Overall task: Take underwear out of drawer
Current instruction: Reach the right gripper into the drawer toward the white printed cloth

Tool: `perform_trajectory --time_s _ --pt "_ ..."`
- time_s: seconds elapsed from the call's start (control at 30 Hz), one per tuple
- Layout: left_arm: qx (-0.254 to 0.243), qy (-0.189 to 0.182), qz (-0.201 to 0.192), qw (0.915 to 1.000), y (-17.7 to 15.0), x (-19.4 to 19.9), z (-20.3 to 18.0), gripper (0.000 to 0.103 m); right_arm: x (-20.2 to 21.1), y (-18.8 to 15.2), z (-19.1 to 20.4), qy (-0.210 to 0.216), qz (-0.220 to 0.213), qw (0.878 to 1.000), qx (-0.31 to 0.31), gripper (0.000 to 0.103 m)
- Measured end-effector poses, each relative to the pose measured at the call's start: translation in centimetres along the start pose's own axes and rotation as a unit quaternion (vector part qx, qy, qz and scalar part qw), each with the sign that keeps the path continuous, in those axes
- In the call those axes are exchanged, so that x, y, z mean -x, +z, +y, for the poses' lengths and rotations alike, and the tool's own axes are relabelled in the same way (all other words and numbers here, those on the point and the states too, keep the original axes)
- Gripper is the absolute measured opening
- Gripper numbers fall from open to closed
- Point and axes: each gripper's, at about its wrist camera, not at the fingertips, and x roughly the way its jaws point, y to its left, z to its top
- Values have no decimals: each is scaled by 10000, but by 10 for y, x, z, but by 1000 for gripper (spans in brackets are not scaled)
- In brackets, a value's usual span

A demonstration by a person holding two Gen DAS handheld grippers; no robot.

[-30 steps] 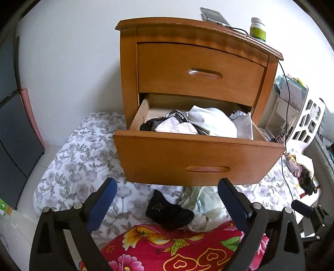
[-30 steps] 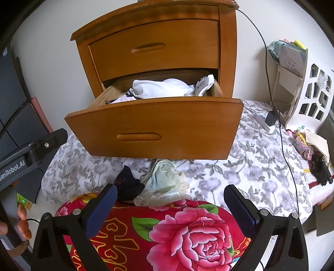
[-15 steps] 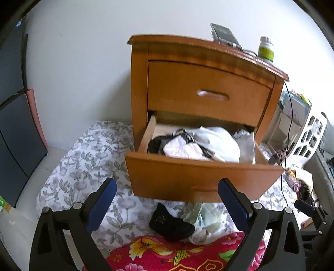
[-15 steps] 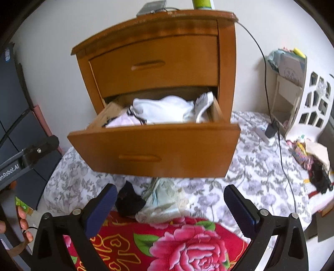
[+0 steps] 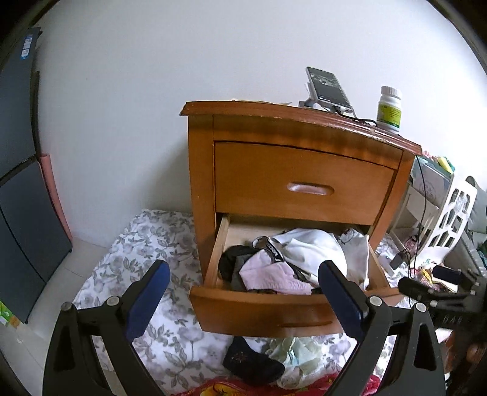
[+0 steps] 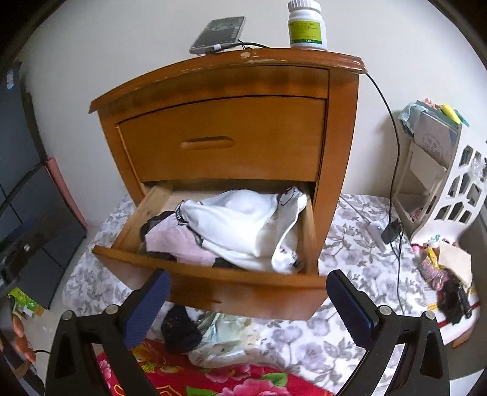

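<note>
The wooden nightstand's lower drawer point(image 5: 264, 313) point(image 6: 213, 289) stands pulled out, full of clothes. Inside lie a white garment point(image 5: 313, 252) point(image 6: 237, 222), a pale pink piece point(image 5: 271, 275) point(image 6: 176, 240) and dark underwear point(image 5: 232, 265) point(image 6: 155, 222) at the left. My left gripper point(image 5: 243, 300) is open and empty, in front of and above the drawer's front. My right gripper point(image 6: 248, 304) is open and empty too, level with the drawer's front edge. On the floral sheet under the drawer lie a black piece point(image 5: 252, 362) point(image 6: 179, 330) and a pale green one point(image 5: 299, 355) point(image 6: 225, 338).
The upper drawer point(image 5: 304, 182) is closed. A phone point(image 6: 219, 33) with a cable and a pill bottle point(image 6: 307, 24) stand on the nightstand. A white rack point(image 6: 444, 182) is to the right, dark panels point(image 5: 21, 213) to the left. A red floral blanket point(image 6: 231, 380) lies nearest me.
Both grippers have risen and tilted, so the views now look down into the drawer from higher. The clothes have not moved and both grippers stay open.
</note>
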Motion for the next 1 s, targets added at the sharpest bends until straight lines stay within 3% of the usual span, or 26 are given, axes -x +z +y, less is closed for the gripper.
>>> perform_trajectory --time_s 0.3,0.7,1.0 --pt "-59 -32 117 9999 -12 -24 -5 98 -30 34 -13 -121 453 9989 -12 103" --pt "165 -70 200 9996 -25 -49 13 98 -87 72 -31 -689 1016 9923 -162 102" --pt "312 -242 360 9986 -37 -67 21 98 -149 59 -34 -582 1832 9804 -422 70"
